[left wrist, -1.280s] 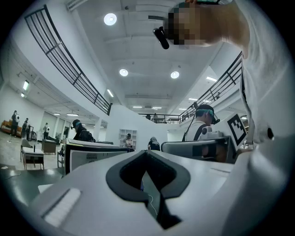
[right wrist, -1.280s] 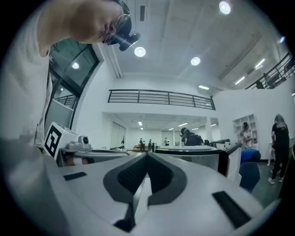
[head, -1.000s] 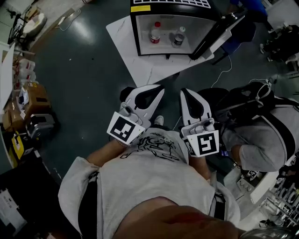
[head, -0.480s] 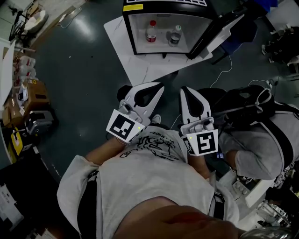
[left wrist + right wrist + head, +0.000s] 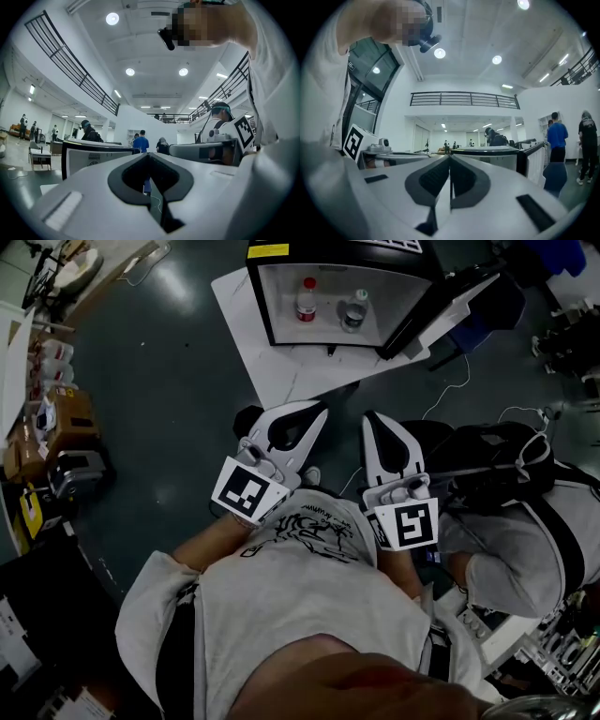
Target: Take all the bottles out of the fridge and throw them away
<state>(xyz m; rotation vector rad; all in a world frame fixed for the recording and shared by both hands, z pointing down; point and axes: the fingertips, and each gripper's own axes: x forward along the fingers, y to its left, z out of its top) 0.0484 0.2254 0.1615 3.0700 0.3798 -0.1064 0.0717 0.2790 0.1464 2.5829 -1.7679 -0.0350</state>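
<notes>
A small black fridge (image 5: 337,254) stands open on a white table (image 5: 281,371) at the top of the head view, its door (image 5: 441,306) swung to the right. Inside stand a clear bottle with a red cap (image 5: 306,298) and a second bottle with a pale cap (image 5: 353,311). My left gripper (image 5: 320,412) and right gripper (image 5: 371,419) are held side by side in front of my chest, pointing level at the fridge and well short of it. Both are shut with nothing between the jaws. The left gripper (image 5: 149,154) and the right gripper (image 5: 450,156) show their tips touching.
A seated person in grey (image 5: 525,540) with a dark bag (image 5: 492,451) is close on my right. Cardboard boxes and a case (image 5: 66,427) line the left. A cable (image 5: 450,390) trails on the dark floor by the table. Several people stand far off in the hall.
Both grippers have edged a little toward the fridge, staying shut and empty. The bottles have not moved.
</notes>
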